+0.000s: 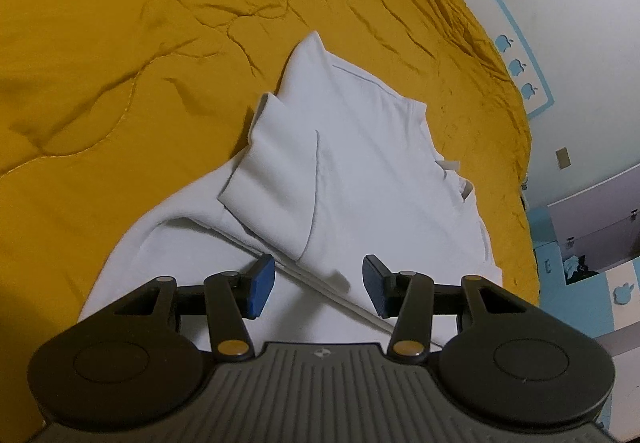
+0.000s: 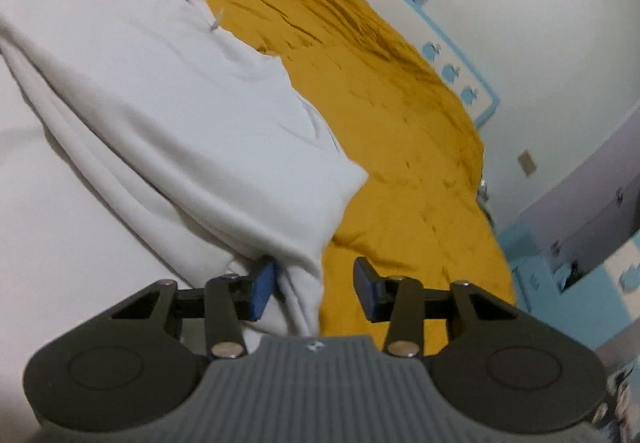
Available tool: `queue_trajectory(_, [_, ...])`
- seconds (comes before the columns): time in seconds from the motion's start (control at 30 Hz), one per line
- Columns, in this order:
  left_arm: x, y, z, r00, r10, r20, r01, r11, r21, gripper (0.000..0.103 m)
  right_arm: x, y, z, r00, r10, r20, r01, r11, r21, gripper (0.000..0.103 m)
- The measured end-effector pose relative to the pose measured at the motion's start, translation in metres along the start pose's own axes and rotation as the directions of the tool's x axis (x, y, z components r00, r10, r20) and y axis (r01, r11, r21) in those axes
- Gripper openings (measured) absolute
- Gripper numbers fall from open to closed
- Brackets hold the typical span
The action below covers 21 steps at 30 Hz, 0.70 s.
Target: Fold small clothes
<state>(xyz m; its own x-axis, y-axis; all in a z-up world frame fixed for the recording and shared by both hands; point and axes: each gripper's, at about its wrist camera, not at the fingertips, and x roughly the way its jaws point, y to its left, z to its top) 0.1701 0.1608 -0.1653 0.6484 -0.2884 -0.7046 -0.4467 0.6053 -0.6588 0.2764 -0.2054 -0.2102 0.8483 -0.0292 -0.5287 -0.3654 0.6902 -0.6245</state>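
Jaws of left gripper (image 1: 318,285) and right gripper (image 2: 314,289) apart, empty; white shirt (image 1: 360,163) on mustard bedspread (image 1: 120,43), pale wall (image 1: 580,23)

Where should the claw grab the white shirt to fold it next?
Grab the white shirt by its layered bottom corner, coming from the yellow blanket side. That corner pokes past the edge, already between the right claw pads.

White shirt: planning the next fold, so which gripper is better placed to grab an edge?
Probably right gripper: the white shirt has its outer edge between the open jaws. The left gripper hovers open over mid-fabric.
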Motion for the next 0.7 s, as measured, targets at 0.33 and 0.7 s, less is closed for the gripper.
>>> queue_trajectory(0.33, [0.004,-0.006,-0.002,1.0,0.004,-0.003,-0.004,1.0,0.011,0.062,0.014,-0.036,-0.023,0.995,0.006,-0.104,0.019,0.97,0.241,0.0])
queue_trajectory(0.7, [-0.009,0.002,0.007,0.996,-0.061,0.06,0.062,0.998,-0.019,0.062,-0.006,-0.06,-0.025,0.994,0.07,-0.088,-0.035,0.936,0.351,0.01])
